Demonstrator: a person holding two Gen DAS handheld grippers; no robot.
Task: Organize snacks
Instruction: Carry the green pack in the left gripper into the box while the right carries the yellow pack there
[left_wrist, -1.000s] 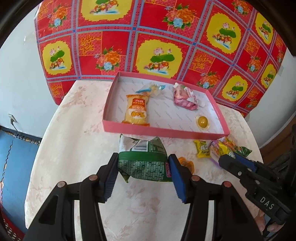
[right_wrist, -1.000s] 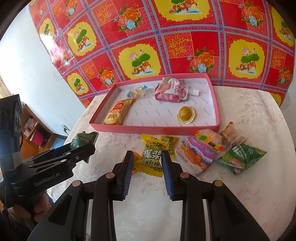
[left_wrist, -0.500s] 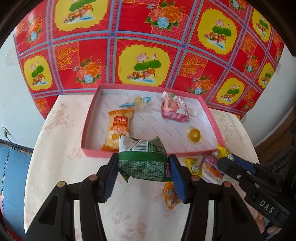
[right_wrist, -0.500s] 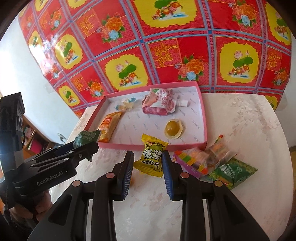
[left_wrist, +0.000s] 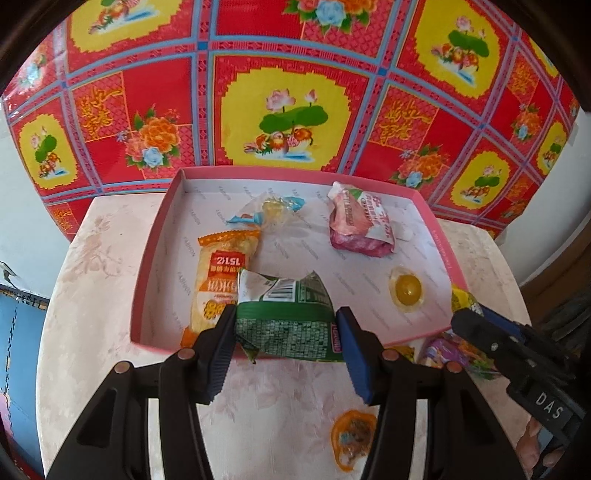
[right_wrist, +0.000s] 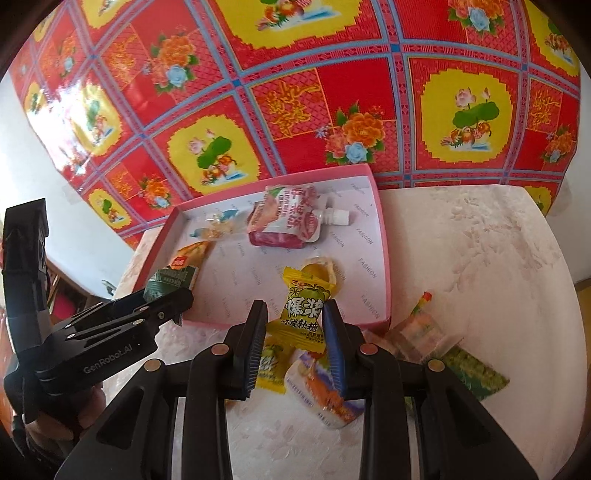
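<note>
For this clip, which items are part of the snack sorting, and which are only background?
Job:
left gripper holding green packet
right gripper holding yellow candy
pink tray
orange packet
pink pouch
loose snacks

Background:
floral cloth
table

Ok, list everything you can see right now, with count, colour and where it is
tray: one, pink, white inside, on the table
orange packet: one, in tray, left
clear candy: one, blue ends, tray back
pink pouch: one, tray back right
jelly cup: one, yellow, tray right
green packet: one, held over tray's near edge
yellow candy: one, held near tray's front edge
loose snacks: several, mixed colours, table
table: one, pale floral
left gripper: black, blue pads
right gripper: same
</note>
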